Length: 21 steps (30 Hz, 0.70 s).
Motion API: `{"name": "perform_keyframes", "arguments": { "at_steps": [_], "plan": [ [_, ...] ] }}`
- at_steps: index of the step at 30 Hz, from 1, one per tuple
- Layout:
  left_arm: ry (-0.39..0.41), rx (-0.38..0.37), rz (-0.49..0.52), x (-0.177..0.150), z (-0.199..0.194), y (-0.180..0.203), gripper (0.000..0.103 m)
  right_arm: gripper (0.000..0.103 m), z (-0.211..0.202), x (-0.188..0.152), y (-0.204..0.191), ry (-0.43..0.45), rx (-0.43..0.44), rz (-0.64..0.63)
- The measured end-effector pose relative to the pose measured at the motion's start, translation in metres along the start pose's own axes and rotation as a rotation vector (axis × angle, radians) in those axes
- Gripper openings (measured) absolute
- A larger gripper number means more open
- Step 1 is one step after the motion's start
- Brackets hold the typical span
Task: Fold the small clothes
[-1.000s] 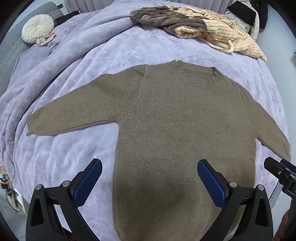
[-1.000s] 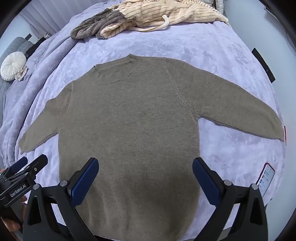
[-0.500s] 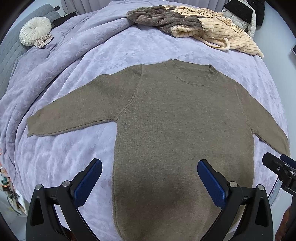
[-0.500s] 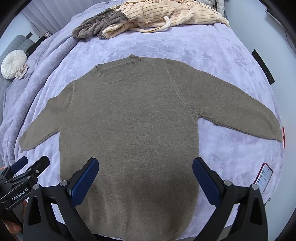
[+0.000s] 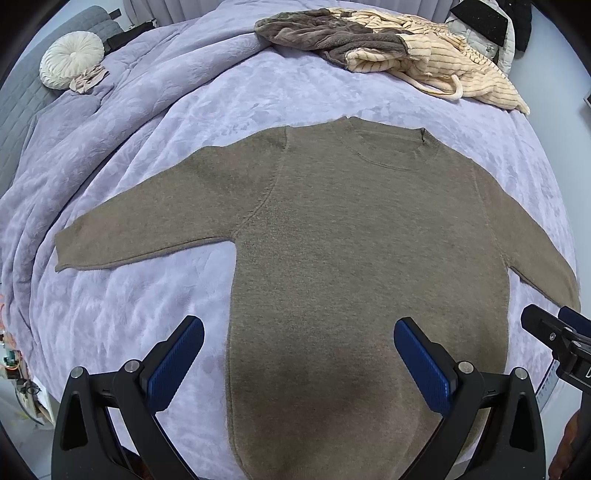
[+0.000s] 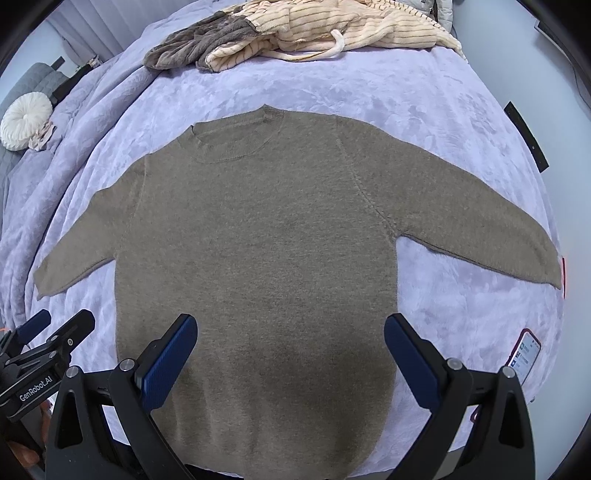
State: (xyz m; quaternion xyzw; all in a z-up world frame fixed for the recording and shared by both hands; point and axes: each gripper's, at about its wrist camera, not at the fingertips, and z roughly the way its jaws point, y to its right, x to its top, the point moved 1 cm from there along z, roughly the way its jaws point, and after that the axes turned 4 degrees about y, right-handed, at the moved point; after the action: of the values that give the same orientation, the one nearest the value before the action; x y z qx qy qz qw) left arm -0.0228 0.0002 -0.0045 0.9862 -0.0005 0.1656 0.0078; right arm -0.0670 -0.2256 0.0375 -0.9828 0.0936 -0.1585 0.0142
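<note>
A brown sweater (image 5: 351, 240) lies flat and face up on the lavender bedspread (image 5: 258, 92), both sleeves spread out to the sides, collar pointing away. The left gripper (image 5: 299, 354) and the right gripper (image 6: 290, 350) hover above its lower half — jaws spread wide on both, holding nothing. A heap of cream and grey clothes (image 6: 295, 33) sits beyond the collar, well apart, and a phone (image 6: 524, 354) lies near the right edge of the bed.

Sweater (image 5: 354, 258): I see it flat on the bed (image 5: 258, 96), ahead of both grippers.
Clothes pile (image 5: 399, 55): beyond the sweater's collar.
Cushion (image 5: 72, 59): far left.
Phone (image 6: 524, 354): right of my right gripper (image 6: 290, 354).
</note>
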Motion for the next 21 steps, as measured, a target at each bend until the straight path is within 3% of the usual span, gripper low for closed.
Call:
{"name": "perform_keyframes", "arguments": {
  "at_steps": [21],
  "plan": [
    [-0.009, 0.007, 0.002, 0.0005, 0.0070, -0.0050, 0.103, 0.101, 0.0062, 0.0042, -0.0021, -0.011, -0.007, -0.001]
  ]
}}
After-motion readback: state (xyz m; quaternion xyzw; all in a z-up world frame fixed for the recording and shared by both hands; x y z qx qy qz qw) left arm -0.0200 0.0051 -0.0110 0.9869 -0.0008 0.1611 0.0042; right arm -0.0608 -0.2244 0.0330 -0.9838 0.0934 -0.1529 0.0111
